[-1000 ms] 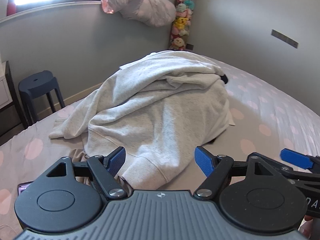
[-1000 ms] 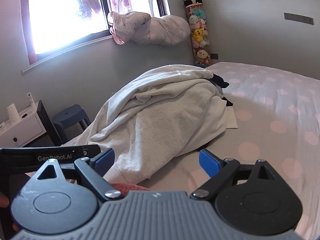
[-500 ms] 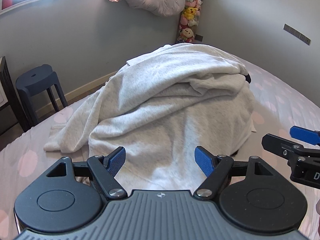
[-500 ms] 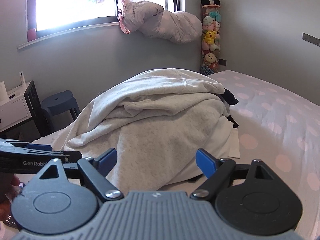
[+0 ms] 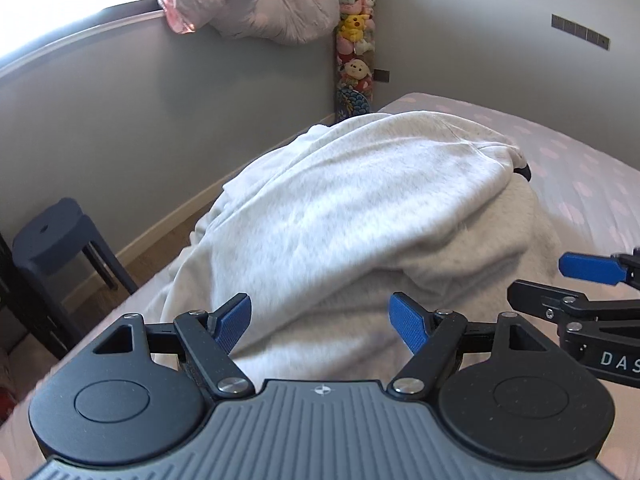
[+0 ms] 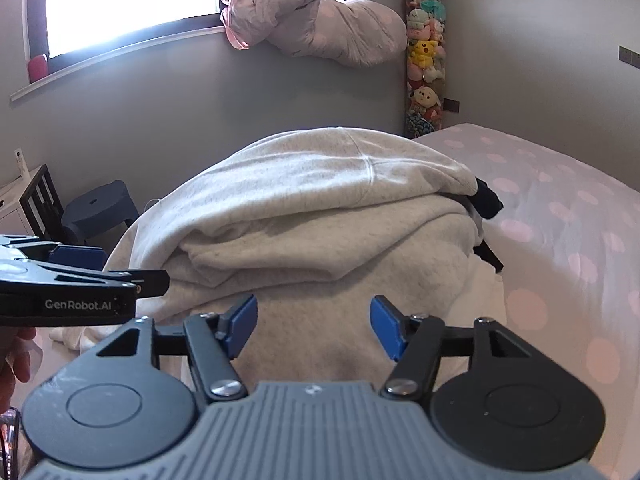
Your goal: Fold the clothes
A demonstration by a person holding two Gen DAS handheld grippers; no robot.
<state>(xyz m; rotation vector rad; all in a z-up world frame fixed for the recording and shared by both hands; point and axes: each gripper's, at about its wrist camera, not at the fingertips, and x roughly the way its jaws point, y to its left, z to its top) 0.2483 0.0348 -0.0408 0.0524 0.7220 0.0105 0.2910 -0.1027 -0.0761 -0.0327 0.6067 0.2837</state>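
Observation:
A pale grey sweatshirt [image 5: 360, 216] [image 6: 320, 208] lies heaped on the bed over other clothes, with a dark garment [image 6: 486, 198] poking out at its right side. My left gripper [image 5: 320, 322] is open right over the near part of the heap, its blue pads [image 5: 236, 322] apart with cloth lying below them. My right gripper [image 6: 313, 326] hovers close above the sweatshirt's near face; its jaws are closing, still apart, and the pads do not press on anything. Each gripper shows at the edge of the other's view, the right gripper [image 5: 592, 272] and the left gripper [image 6: 80, 276].
The bed [image 6: 560, 216] has a pink sheet with pale dots. A dark blue stool [image 5: 60, 236] and a white cabinet [image 6: 16, 200] stand left of the bed. A bundle of bedding [image 6: 312, 28] hangs from the windowsill, beside a column of plush toys [image 6: 424, 56].
Both grippers have moved forward toward the heap, which now fills far more of each view. The right gripper's pads have drawn closer together. The left gripper's pads stay spread.

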